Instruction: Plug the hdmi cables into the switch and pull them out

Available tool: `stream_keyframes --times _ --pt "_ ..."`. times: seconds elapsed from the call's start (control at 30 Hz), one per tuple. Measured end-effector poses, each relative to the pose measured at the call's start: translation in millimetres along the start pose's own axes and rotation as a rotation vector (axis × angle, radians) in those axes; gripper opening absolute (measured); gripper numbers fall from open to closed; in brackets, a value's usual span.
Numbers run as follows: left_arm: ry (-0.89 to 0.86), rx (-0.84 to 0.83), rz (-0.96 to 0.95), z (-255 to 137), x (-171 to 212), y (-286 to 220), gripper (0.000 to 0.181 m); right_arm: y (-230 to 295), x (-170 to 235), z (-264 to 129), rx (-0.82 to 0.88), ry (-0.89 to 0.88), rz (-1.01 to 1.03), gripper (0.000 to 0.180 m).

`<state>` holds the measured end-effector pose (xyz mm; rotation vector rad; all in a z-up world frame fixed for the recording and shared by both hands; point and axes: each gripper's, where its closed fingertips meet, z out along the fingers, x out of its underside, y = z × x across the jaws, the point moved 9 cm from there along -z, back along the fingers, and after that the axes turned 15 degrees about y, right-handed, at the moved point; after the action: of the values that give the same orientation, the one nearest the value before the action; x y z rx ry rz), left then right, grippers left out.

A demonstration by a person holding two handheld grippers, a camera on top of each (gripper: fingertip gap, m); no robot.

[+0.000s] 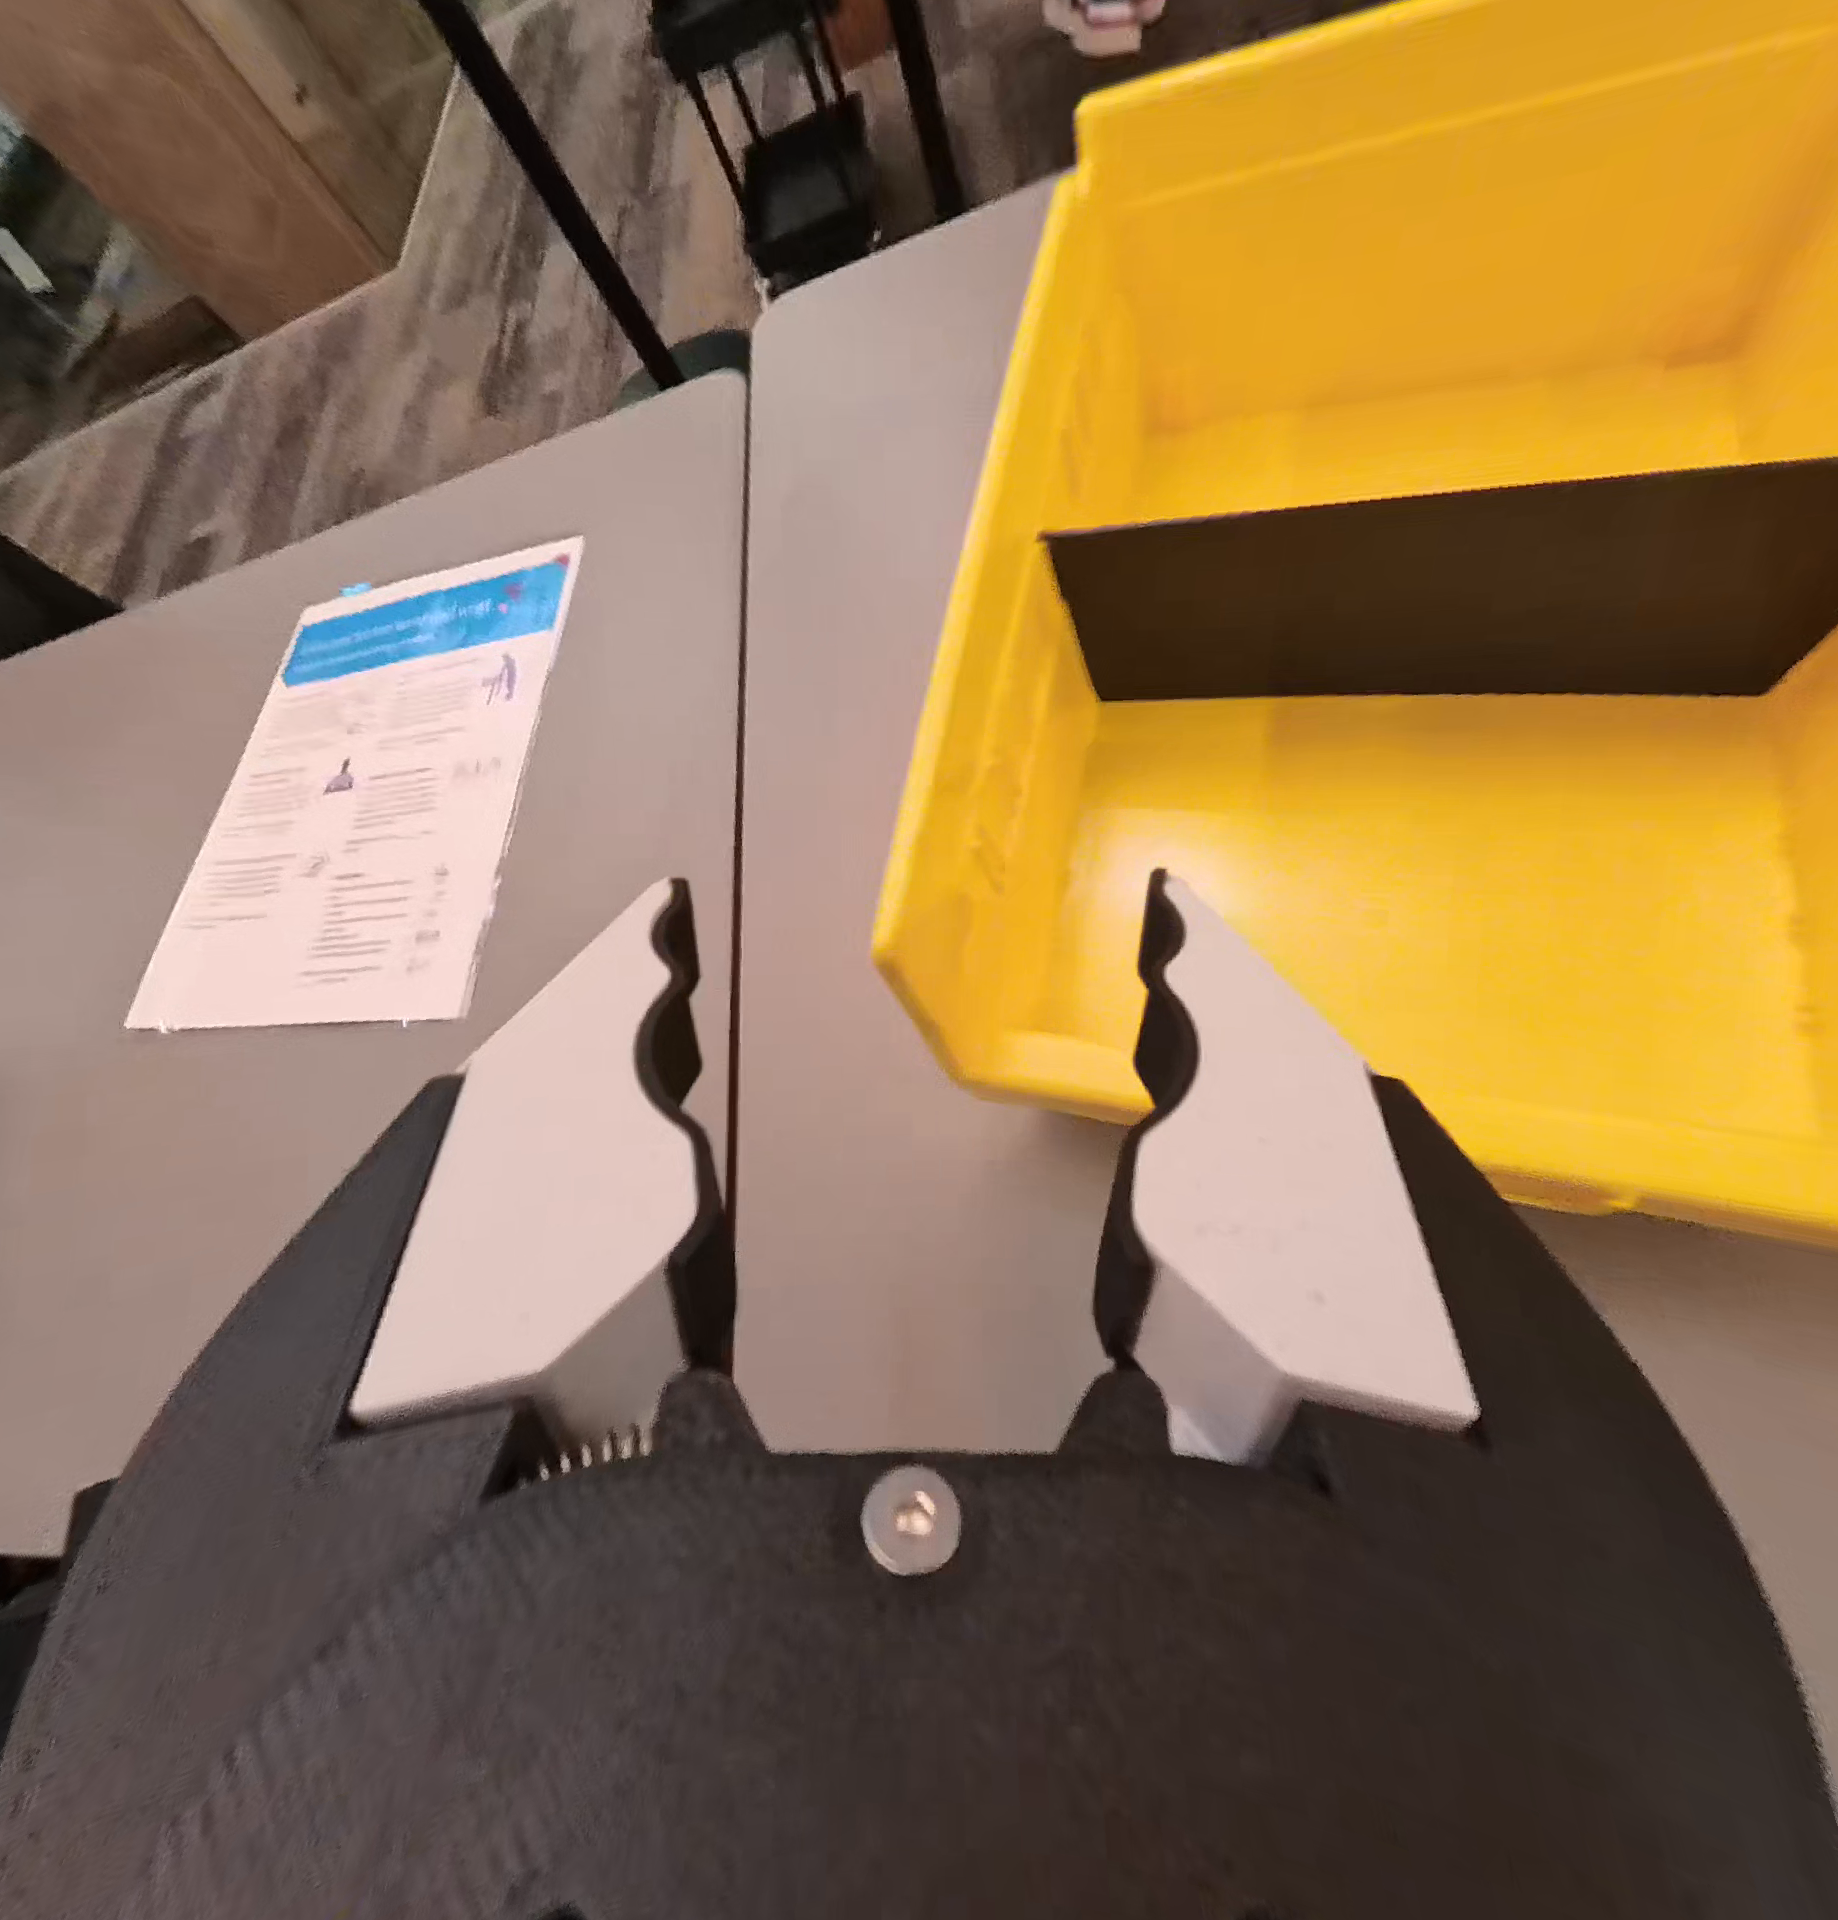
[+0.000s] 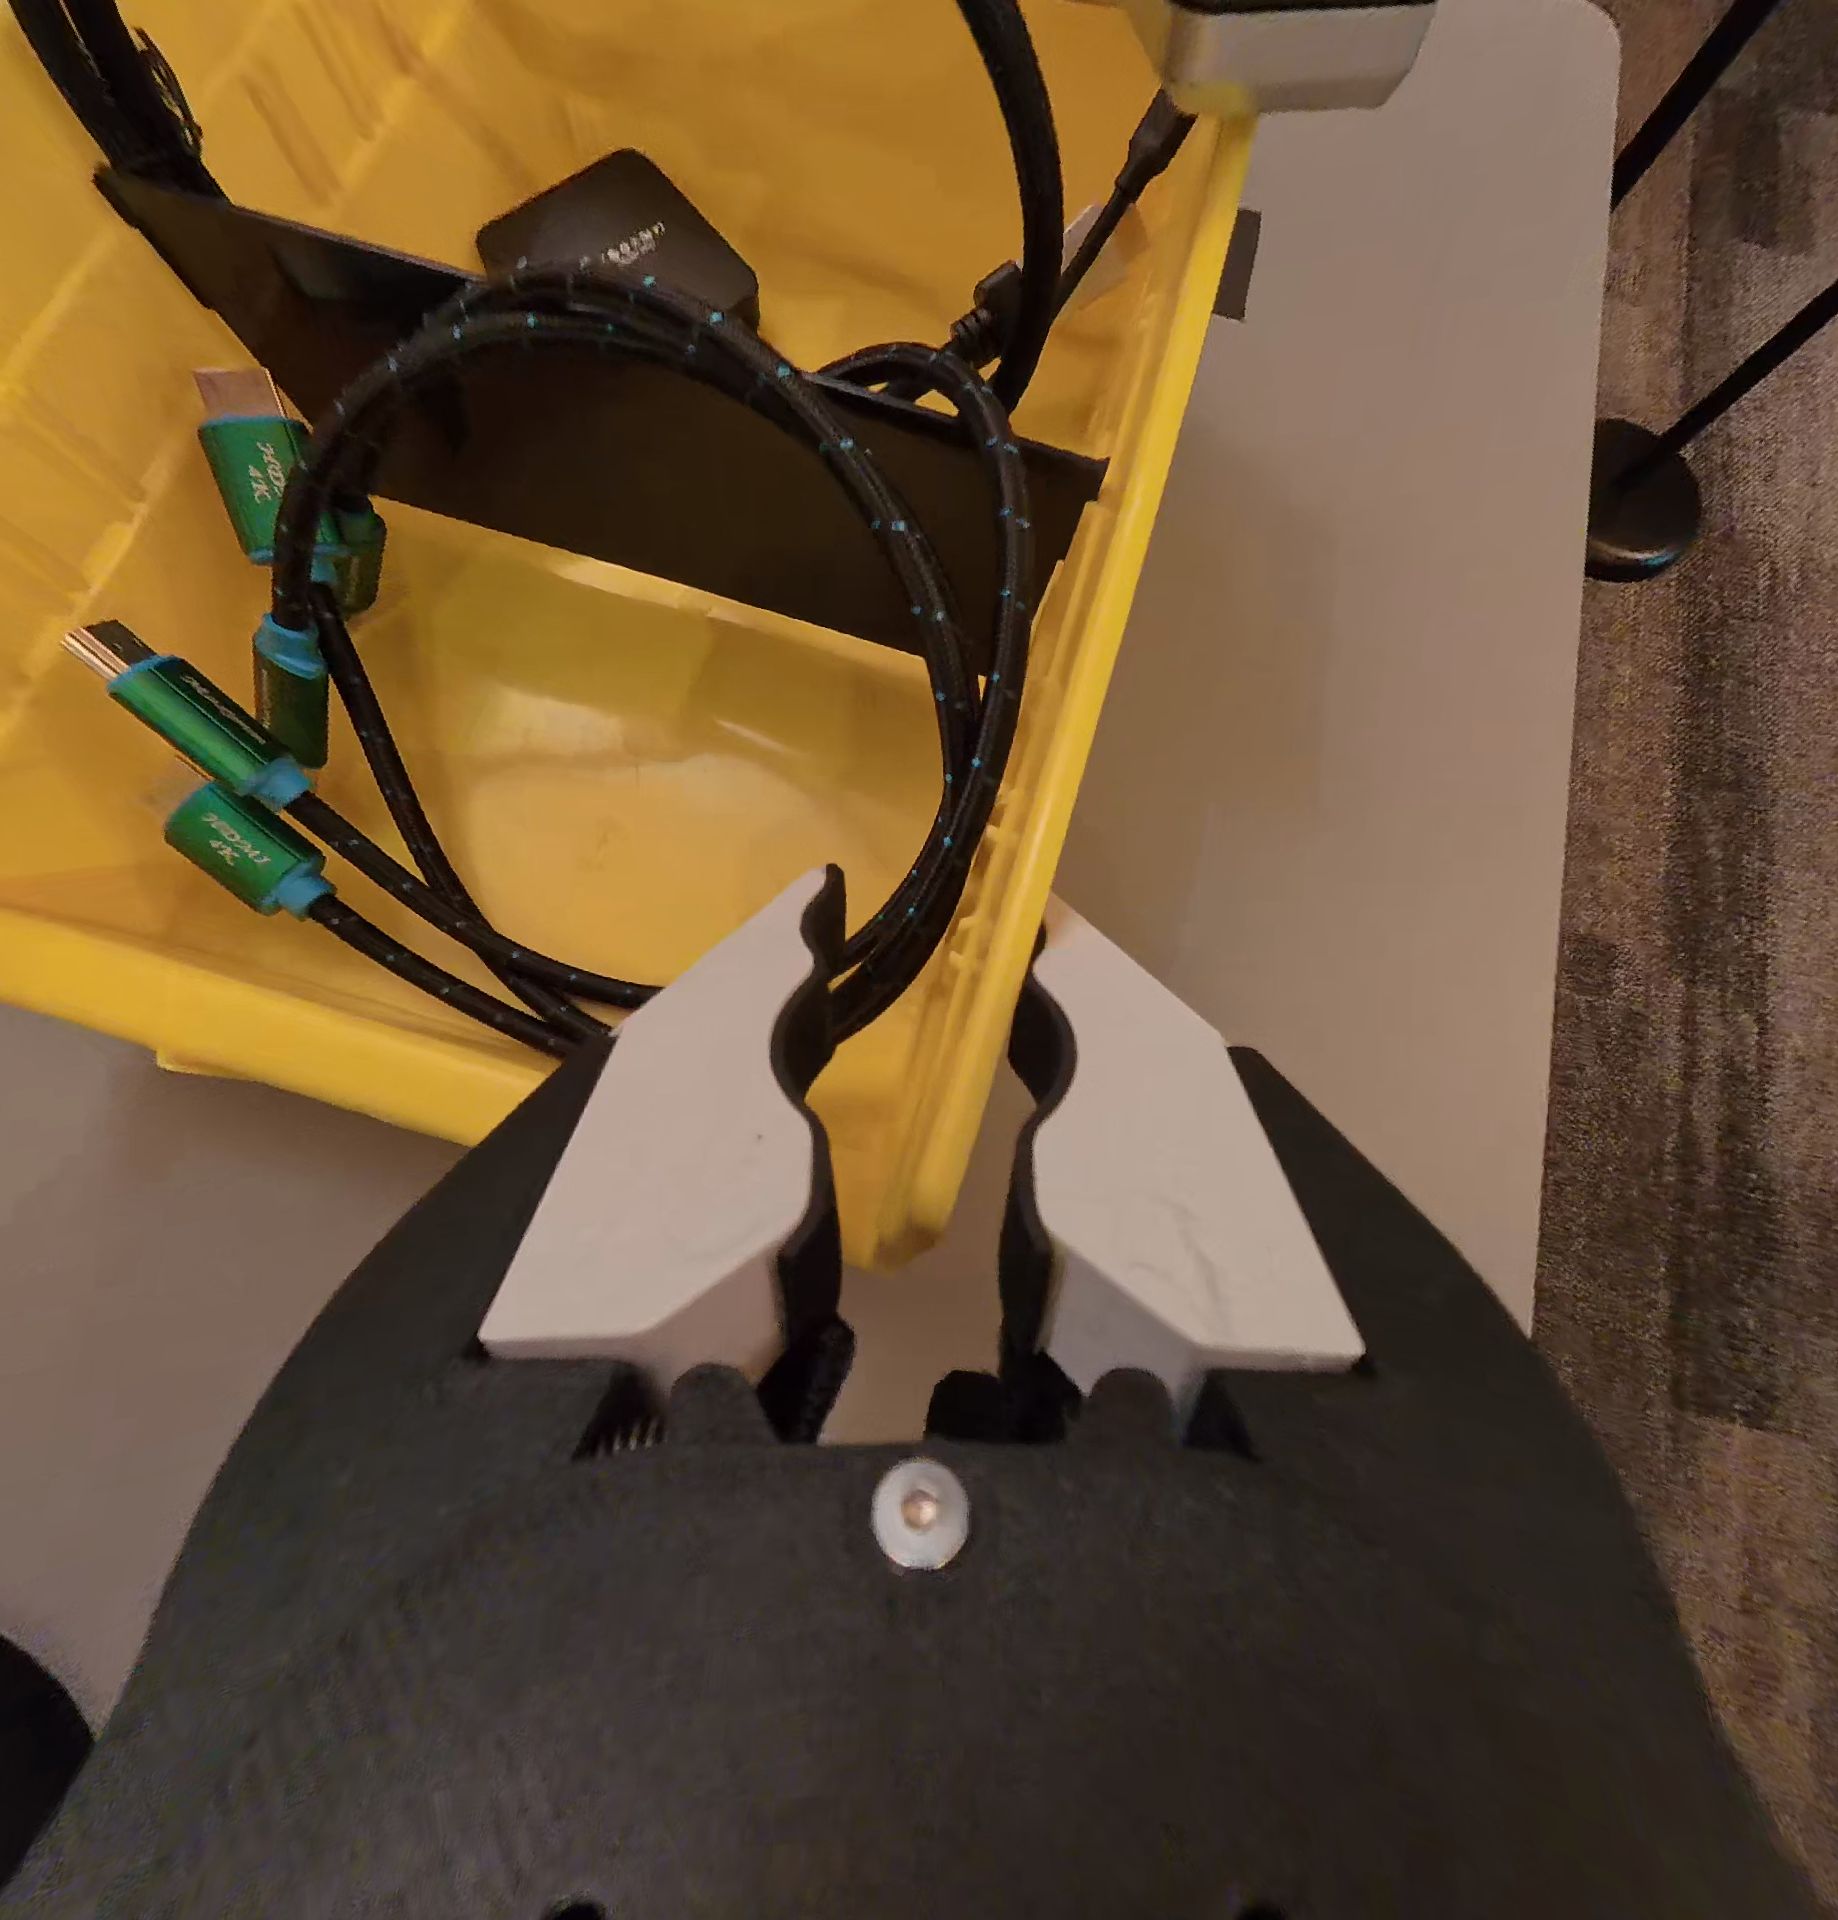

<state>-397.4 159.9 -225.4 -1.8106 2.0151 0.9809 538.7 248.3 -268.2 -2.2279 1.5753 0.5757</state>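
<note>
In the right wrist view, several black braided HDMI cables (image 2: pixel 956 623) with green plugs (image 2: pixel 245 847) lie coiled in the near compartment of a yellow bin (image 2: pixel 1133 571). The black switch (image 2: pixel 624 234) lies behind the bin's black divider (image 2: pixel 634 499). My right gripper (image 2: pixel 936 914) is partly open and straddles the bin's right wall near its front corner. The cable loop runs just beside its left finger (image 2: pixel 686 1122). My left gripper (image 1: pixel 917 883) is wide open and empty above the grey table (image 1: pixel 842 623), just left of the bin (image 1: pixel 998 727). No cables show in that view.
A printed sheet (image 1: pixel 375 790) lies flat on the table to the left, past the seam between two tabletops (image 1: pixel 738 727). A white-grey object (image 2: pixel 1289 52) sits at the bin's far right corner. The table's right edge (image 2: pixel 1569 623) drops to carpet, where a black stand base (image 2: pixel 1642 499) rests. My right gripper's tips are some 20 centimetres from the black switch (image 2: pixel 624 234).
</note>
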Motion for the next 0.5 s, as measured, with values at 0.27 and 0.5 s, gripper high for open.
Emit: stream_keyframes --times 0.27,0.5 --pt "0.129 0.301 -0.009 62.1 6.3 -0.8 0.069 -3.0 -3.1 8.9 -0.008 0.029 -0.019 0.023" --pt "0.088 0.389 -0.07 78.2 1.5 -2.5 0.004 -12.1 -6.3 19.3 -0.116 -0.025 0.053 0.018"
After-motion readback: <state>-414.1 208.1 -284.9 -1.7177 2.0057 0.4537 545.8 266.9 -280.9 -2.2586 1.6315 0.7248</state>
